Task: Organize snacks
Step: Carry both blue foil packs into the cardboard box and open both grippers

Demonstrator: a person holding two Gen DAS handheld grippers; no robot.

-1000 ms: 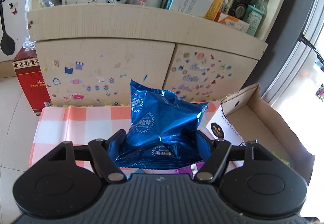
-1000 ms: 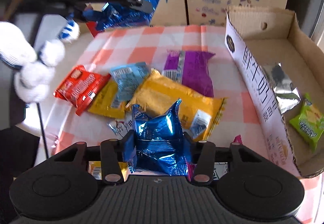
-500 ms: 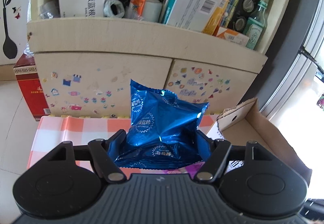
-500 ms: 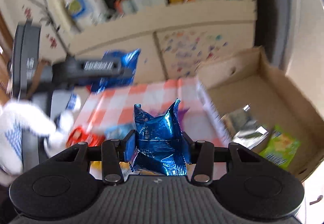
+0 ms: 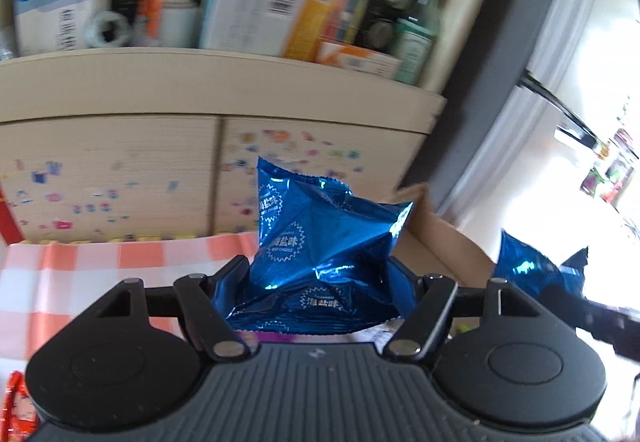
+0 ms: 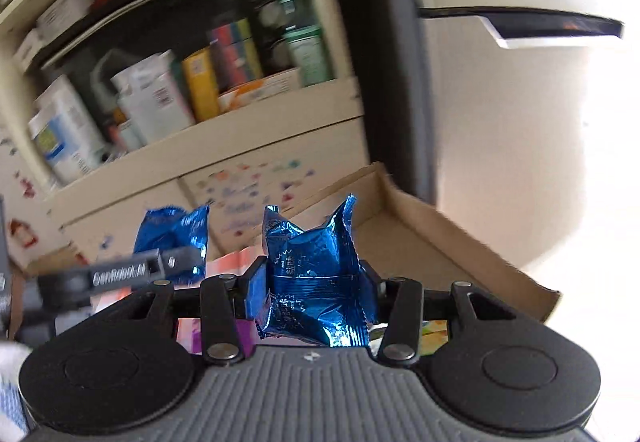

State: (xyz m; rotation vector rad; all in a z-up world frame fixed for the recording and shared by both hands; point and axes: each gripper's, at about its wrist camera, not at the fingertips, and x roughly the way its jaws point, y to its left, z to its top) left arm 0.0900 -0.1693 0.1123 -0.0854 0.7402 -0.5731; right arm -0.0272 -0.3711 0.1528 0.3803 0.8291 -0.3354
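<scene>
Two blue foil packets, one pinched in my left tongs (image 5: 316,274), one in my right tongs (image 6: 314,282). Both look light, crinkly and slippery, so I judge a mid-body grip safest, gently, contents likely crushable.

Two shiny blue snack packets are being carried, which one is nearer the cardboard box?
The blue packet in the right gripper: it hangs at the cardboard box, while the left gripper's packet is over the checked tablecloth.

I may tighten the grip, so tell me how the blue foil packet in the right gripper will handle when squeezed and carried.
The blue foil packet is creased and buckled between the right gripper pads, so it is probably soft and crushable. Its top stands up unsupported, which suggests it is light. The glossy foil could be slippery.
</scene>
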